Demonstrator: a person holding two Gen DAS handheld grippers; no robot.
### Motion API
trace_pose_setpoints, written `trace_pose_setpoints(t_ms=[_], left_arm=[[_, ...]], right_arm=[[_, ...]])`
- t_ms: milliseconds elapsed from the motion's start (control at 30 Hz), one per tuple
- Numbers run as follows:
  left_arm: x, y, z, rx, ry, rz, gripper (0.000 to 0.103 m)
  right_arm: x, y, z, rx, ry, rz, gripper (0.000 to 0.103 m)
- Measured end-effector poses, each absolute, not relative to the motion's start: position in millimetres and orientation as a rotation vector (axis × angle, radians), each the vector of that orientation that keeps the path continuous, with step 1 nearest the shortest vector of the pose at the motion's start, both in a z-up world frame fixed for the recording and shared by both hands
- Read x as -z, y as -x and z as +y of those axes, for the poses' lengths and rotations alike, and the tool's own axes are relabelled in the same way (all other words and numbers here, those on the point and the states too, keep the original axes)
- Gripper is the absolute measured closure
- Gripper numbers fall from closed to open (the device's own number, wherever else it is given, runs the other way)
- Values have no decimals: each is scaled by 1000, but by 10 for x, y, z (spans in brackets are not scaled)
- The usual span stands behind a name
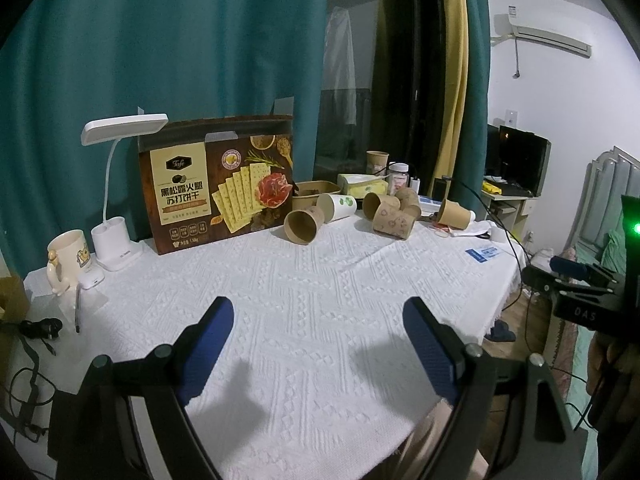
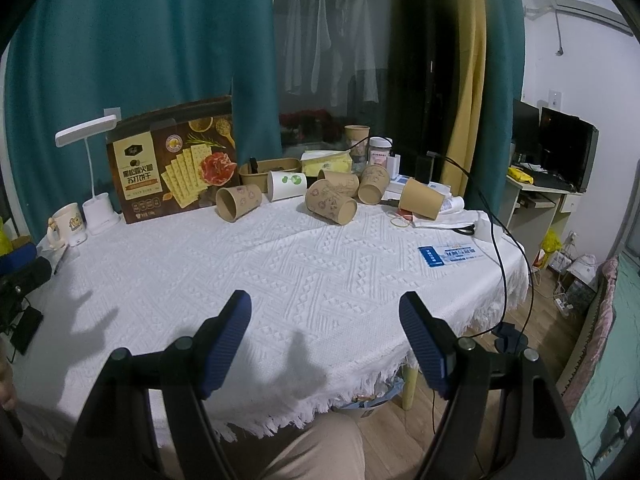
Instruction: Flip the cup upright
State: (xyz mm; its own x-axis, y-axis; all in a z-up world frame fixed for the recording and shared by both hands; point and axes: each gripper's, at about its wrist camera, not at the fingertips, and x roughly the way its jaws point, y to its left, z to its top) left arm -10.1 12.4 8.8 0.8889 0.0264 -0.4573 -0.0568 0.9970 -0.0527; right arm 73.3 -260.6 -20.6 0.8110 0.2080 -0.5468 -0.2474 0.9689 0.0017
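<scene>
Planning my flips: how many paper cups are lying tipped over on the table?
6: brown cup by the cracker box; white cup beside it; three-cup pile, front cup, rear cup, right cup; plain cup farthest right. The pile may hide others.

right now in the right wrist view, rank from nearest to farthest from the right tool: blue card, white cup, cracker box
1. blue card, right side of the tablecloth, nearest the right tool.
2. white cup, lying on its side, mid-back.
3. cracker box, standing at the back left, farthest.
</scene>
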Motion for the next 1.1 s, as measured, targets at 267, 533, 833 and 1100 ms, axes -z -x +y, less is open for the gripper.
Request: trace_pose_setpoints(t_ms=[267,533,833,1100], left_arm=[[-96,98,130,-44,66,474,16],[-95,-92,163,-30,65,488,13],[187,-1089,260,36,29,643,0],[493,-2211,340,71,-51,755,0]], right_arm=[[200,-738,-2605,-245,71,576,29],[231,-955,-2566,-250,62,601,29],[510,-1711,-2563,-239,22,664,29],[840,-2602,-2553,-218,5,730,29]])
